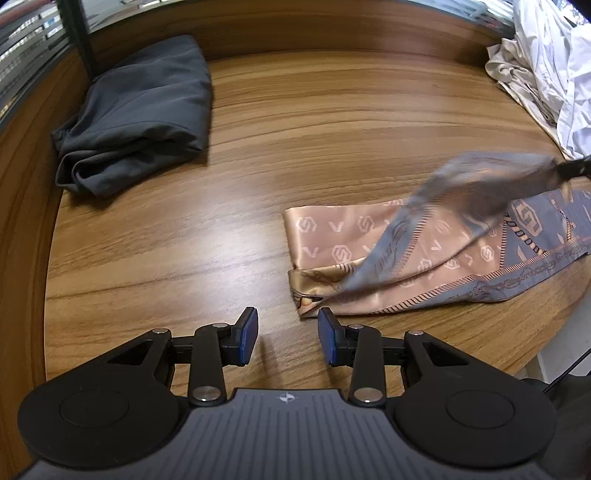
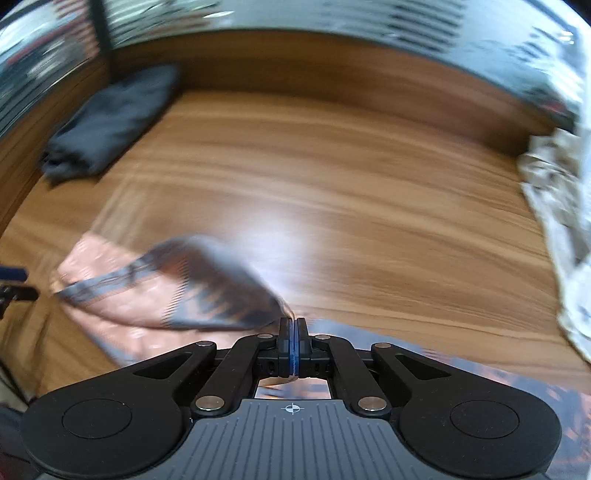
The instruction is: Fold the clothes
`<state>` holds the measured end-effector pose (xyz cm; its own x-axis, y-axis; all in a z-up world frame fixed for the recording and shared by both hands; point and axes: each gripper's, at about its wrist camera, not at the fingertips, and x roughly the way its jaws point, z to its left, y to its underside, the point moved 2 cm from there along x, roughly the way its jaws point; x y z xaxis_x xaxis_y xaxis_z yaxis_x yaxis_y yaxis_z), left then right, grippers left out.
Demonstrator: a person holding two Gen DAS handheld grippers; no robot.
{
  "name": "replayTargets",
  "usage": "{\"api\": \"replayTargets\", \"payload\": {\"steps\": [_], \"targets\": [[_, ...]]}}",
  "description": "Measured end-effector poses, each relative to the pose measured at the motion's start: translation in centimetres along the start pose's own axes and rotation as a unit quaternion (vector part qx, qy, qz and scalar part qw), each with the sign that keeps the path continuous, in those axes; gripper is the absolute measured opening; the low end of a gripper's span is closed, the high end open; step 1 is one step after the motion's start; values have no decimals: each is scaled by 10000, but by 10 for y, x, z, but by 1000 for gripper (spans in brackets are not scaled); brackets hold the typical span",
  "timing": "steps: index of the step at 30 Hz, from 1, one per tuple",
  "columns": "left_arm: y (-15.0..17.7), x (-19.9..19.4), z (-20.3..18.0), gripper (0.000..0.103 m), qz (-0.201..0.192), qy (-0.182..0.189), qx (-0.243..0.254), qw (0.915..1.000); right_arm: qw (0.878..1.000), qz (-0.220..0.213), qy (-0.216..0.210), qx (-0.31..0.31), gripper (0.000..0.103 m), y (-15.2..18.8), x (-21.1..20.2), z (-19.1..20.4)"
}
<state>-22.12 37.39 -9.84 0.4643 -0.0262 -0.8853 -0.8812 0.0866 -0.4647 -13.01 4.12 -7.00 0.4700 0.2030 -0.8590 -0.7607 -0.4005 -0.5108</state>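
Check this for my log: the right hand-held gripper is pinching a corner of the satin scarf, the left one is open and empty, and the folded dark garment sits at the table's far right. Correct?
Nearly. The dark garment lies at the far left of the table, as the left wrist view shows; pale clothes fill the far right. The right hand-held gripper does pinch the scarf, and the left hand-held gripper is open, empty.

An indoor work spot by a window, it looks like: a wood-grain table (image 1: 295,122) with a raised wooden rim, slatted blinds (image 2: 424,18) behind glass, and clothes heaped about, a dark folded garment (image 1: 140,114) and pale crumpled laundry (image 1: 546,70).
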Motion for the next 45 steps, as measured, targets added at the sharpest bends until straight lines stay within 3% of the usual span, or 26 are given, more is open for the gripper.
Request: {"api": "replayTargets", "payload": {"steps": [7, 14, 16, 18, 20, 21, 26, 34, 39, 45], "targets": [[-10, 4, -13, 40, -5, 212, 209, 9996, 9951, -52, 850, 502, 3, 12, -25, -73], [-16, 7, -36, 40, -54, 488, 548, 9973, 9767, 296, 1854, 1038, 3, 37, -23, -133], [-17, 8, -42, 40, -66, 562, 662, 9962, 9731, 480, 1963, 1105, 4, 45, -19, -143], [-19, 10, -49, 40, -78, 636, 776, 9949, 9742, 509, 1873, 1154, 10, 52, -17, -145], [-20, 11, -55, 40, -94, 707, 872, 9936, 9785, 441, 1667, 1131, 26, 53, -19, -138], [-21, 11, -56, 40, -111, 735, 875, 9934, 9807, 401, 1556, 1113, 27, 54, -20, -134], [-29, 16, -59, 40, -131, 835, 865, 9927, 9914, 233, 879, 942, 28, 51, -19, -105], [-25, 21, -64, 40, -64, 944, 1331, 9866, 9992, 158, -241, 285, 28, 37, -1, -31], [-22, 25, -67, 35, -17, 1018, 1438, 9844, 9954, 99, -901, -308, 28, 22, 13, 13], [-21, 30, -70, 34, 16, 1005, 1516, 9833, 9846, 248, -1376, -1045, 33, 6, 35, 55]]}}
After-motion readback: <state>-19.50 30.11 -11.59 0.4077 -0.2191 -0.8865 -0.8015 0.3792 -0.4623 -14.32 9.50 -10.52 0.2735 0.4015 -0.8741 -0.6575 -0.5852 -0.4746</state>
